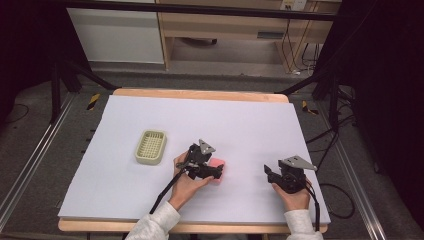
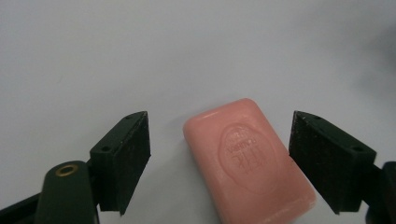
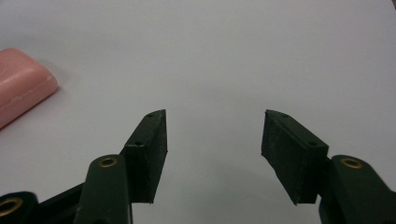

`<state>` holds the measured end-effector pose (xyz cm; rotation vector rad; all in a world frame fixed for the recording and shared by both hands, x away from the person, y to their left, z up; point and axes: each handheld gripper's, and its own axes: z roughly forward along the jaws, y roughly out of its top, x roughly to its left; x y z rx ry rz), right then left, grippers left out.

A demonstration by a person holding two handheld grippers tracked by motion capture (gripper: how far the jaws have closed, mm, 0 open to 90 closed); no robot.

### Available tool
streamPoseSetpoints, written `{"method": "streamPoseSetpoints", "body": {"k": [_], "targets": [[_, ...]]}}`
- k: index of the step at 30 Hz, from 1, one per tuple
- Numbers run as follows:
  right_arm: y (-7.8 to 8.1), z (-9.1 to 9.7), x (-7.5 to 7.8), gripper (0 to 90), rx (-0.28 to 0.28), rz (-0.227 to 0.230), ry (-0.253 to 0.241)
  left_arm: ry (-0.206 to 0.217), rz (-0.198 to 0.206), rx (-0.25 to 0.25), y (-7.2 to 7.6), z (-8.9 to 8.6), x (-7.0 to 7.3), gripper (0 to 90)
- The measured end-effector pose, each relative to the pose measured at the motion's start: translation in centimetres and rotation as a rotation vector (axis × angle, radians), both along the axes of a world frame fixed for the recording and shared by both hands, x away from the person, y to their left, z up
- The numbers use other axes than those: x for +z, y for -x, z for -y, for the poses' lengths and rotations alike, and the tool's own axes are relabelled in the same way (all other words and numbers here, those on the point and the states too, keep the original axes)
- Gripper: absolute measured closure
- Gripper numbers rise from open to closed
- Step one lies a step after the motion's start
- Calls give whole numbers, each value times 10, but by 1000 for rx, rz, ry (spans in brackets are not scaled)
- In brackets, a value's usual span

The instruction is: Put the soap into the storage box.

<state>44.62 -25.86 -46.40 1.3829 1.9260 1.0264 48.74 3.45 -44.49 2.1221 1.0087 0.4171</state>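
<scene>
Left gripper view: the left hand-held gripper (image 2: 219, 158) gapes around the pink soap (image 2: 247, 163), untouched; the slick bar could skid sideways when squeezed.

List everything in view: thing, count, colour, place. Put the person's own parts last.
soap bar: one, pink, lying flat on the white sheet between the left gripper's jaws, its right edge close to or touching the right pad.
soap dish: one, pale yellow-green with a slotted floor, on the sheet left of the soap.
table: one, wooden, covered by a white sheet.
left gripper: one, black, jaws wide apart around the soap, not clamped on it.
right gripper: one, black, jaws apart over bare sheet, nothing between them.
hands: two, with pale sleeves, at the near edge.
</scene>
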Motion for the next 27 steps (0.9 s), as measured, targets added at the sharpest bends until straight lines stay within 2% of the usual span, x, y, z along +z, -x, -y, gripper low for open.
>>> {"method": "streamPoseSetpoints", "body": {"k": [10,19,27], "targets": [[0,0,0,408,3,-5,-1,-30,-20,-7,-2,6,-7,196],[-1,0,-1,401,5,-11,0,-26,-35,-3,-3,11,-13,189],[-1,-1,-2,399,8,-17,-1,-45,-61,-11,-2,18,-19,194]]}}
